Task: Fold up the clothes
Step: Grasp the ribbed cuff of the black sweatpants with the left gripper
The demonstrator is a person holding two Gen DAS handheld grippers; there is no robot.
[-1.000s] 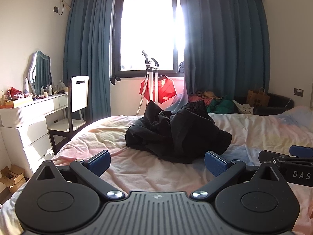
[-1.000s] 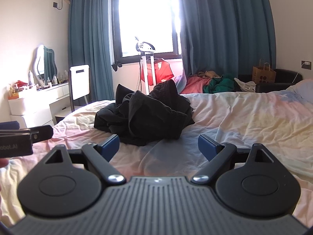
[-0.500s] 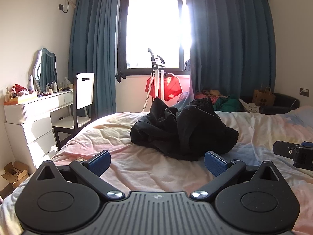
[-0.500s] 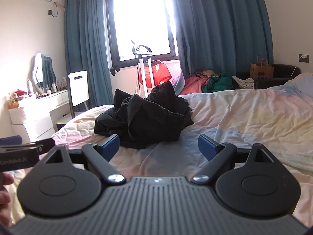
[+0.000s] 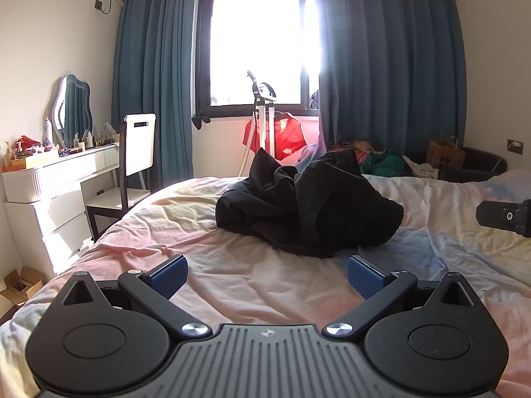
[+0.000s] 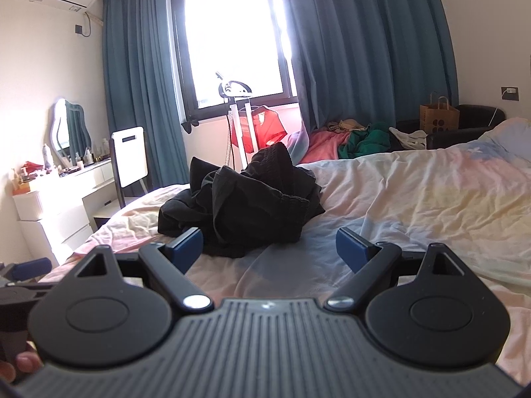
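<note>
No writing can be read anywhere; the brown paper bag (image 6: 438,115) at the right of the frame carries only a dark printed motif. A crumpled black garment (image 5: 307,207) lies heaped at mid-frame on the pastel bedsheet (image 5: 232,275). The left gripper (image 5: 267,273) hovers low at the bottom of its view, blue pads spread wide with nothing between them, the garment just beyond and between the fingertips, not touching. The right gripper (image 6: 269,248) is likewise released and empty; in its view the garment (image 6: 245,205) sits above the left fingertip (image 6: 185,245), its near edge just beside that pad.
</note>
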